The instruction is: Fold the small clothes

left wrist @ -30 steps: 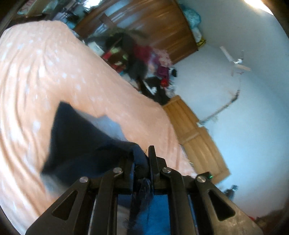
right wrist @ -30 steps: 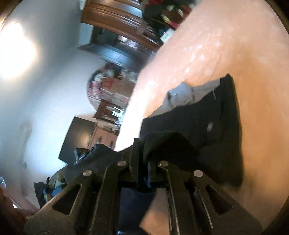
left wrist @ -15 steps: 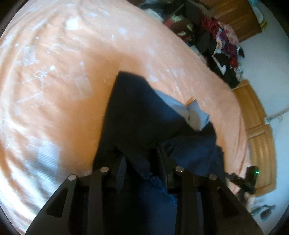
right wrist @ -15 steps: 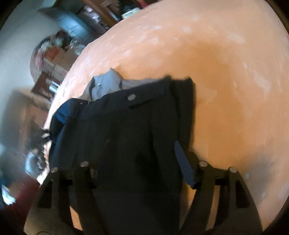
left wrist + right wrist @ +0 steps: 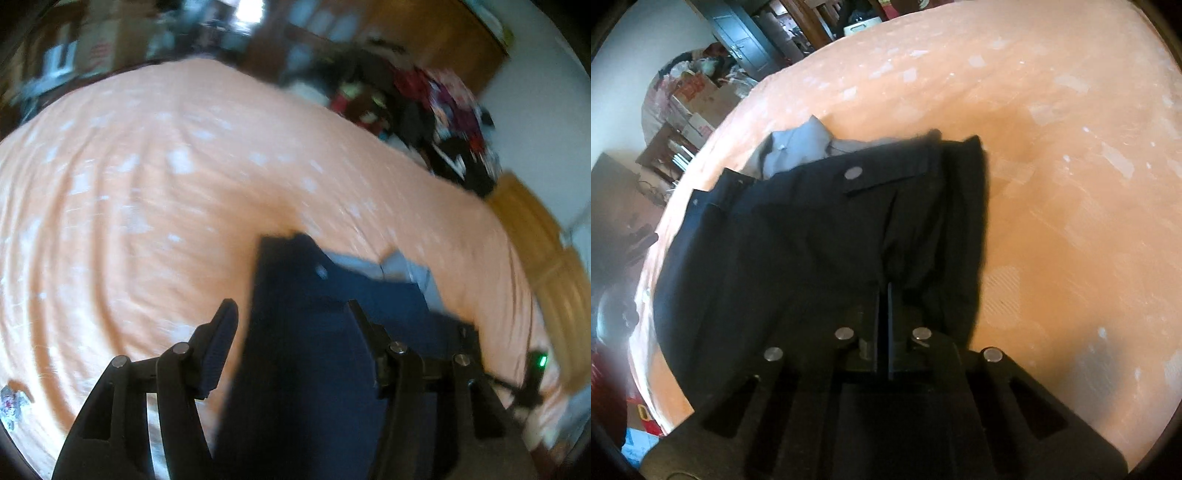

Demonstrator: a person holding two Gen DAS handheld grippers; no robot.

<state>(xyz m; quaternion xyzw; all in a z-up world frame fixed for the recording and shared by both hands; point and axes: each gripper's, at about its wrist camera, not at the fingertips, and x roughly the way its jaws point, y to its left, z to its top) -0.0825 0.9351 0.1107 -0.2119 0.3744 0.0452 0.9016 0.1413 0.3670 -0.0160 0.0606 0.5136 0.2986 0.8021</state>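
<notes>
A bed covered in an orange sheet (image 5: 155,206) with pale flecks fills both views, and behind it the room is cluttered: cardboard boxes (image 5: 698,92) and a blue-grey door (image 5: 746,40) in the right wrist view, a heap of red and dark clothes (image 5: 436,110) against a wooden wardrobe (image 5: 436,40) in the left wrist view. On the sheet lie the dark navy shorts (image 5: 820,236), spread flat with the waistband away from the cameras, a metal button (image 5: 854,172) showing near it and a strip of grey lining (image 5: 798,147) poking out at the far left corner. The left gripper (image 5: 291,314) now stands with its fingers (image 5: 221,332) spread wide, one over bare sheet and the other over the cloth; a second ago it pinched a bunched fold of the shorts, and half a second ago its fingers were partly apart with cloth between them. The right gripper (image 5: 884,291) has gone the other way: wide apart over the shorts half a second ago, its two fingers are now pressed close together with only a narrow slit, and whether any cloth is caught in it cannot be told. The shorts lie smoother than a second ago, when both ends were lifted and crumpled.
</notes>
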